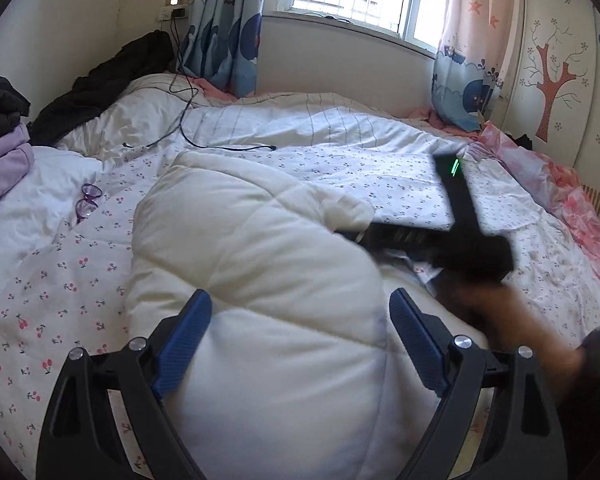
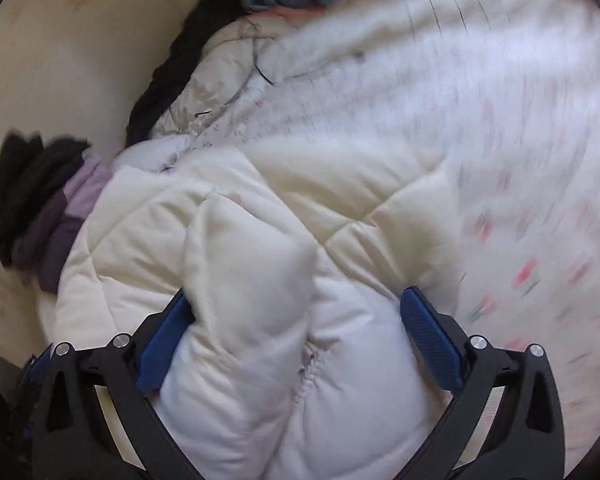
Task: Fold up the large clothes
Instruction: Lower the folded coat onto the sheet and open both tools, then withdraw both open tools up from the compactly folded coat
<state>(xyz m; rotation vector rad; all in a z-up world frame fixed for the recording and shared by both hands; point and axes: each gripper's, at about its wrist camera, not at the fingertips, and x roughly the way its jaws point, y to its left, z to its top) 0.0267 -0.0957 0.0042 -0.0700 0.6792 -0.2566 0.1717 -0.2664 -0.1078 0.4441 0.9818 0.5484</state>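
From the left wrist camera I see my left gripper [image 1: 300,340] with its jaws spread wide over the near end of the white puffy coat [image 1: 252,264], which lies bunched on the cherry-print bedspread [image 1: 52,300] in the middle of the bed. The blue pads sit either side of a fat lobe of the padding, and I cannot say for sure that they press on it; I read them as apart, not clamped. At three o'clock the right gripper [image 1: 452,240] is a dark blur with a hand behind it, over the coat's far edge. At nine o'clock lie purple goggles [image 1: 87,202], at eleven a black cable [image 1: 188,120], and at ten a pile of dark and lilac clothes [image 1: 4,136].

From the right wrist camera the jaws are also wide, straddling a thick fold of the coat [image 2: 260,280] near its zip; the left pad touches the fabric, the right pad stands clear. The clothes pile [image 2: 44,208] is at nine o'clock.

My judgement: the coat is already partly doubled over, but lumpy and uneven. A tidy final fold and flattening remain.
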